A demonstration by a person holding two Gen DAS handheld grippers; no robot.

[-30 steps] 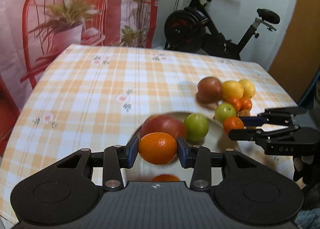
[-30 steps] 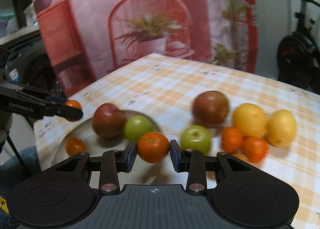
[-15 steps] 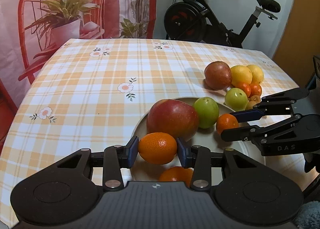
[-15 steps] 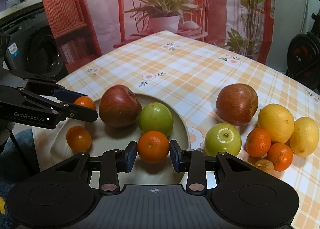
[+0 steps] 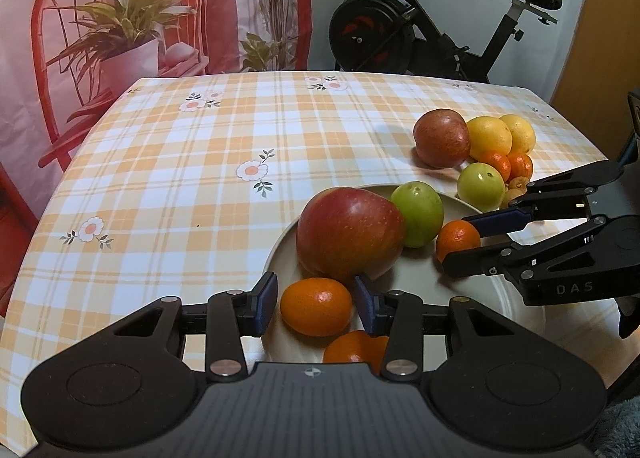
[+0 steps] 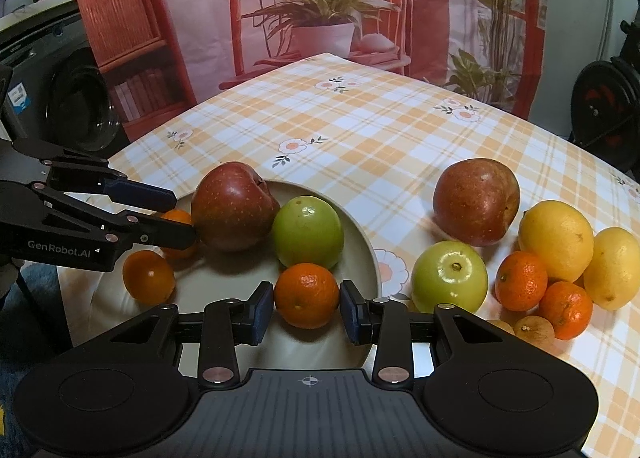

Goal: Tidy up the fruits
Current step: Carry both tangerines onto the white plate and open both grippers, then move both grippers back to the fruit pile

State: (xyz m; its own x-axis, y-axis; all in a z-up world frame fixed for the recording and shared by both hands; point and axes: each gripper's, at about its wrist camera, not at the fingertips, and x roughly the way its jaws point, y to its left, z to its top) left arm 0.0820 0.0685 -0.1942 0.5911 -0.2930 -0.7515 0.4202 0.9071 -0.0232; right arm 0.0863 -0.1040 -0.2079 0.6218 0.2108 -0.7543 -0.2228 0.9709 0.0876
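A beige plate (image 5: 416, 282) (image 6: 360, 234) holds a red apple (image 5: 348, 234) (image 6: 232, 205), a green apple (image 5: 418, 213) (image 6: 308, 236) and three mandarins. My left gripper (image 5: 316, 304) is open, its pads just clear of a mandarin (image 5: 316, 306) resting on the plate. My right gripper (image 6: 306, 308) is open around another mandarin (image 6: 306, 294) on the plate's near rim; it also shows in the left wrist view (image 5: 464, 236). A third mandarin (image 6: 148, 278) lies on the plate.
On the checked tablecloth (image 5: 200, 161) right of the plate lie a second red apple (image 6: 476, 201), a green apple (image 6: 450, 276), two lemons (image 6: 556, 240), two mandarins (image 6: 520, 280) and small brown fruits (image 6: 534, 330). An exercise bike (image 5: 420, 33) stands behind the table.
Both grippers lowered their mandarins onto the plate and opened their jaws, letting go. The left mandarin now rests in front of the red apple, the right one beside the green apple.
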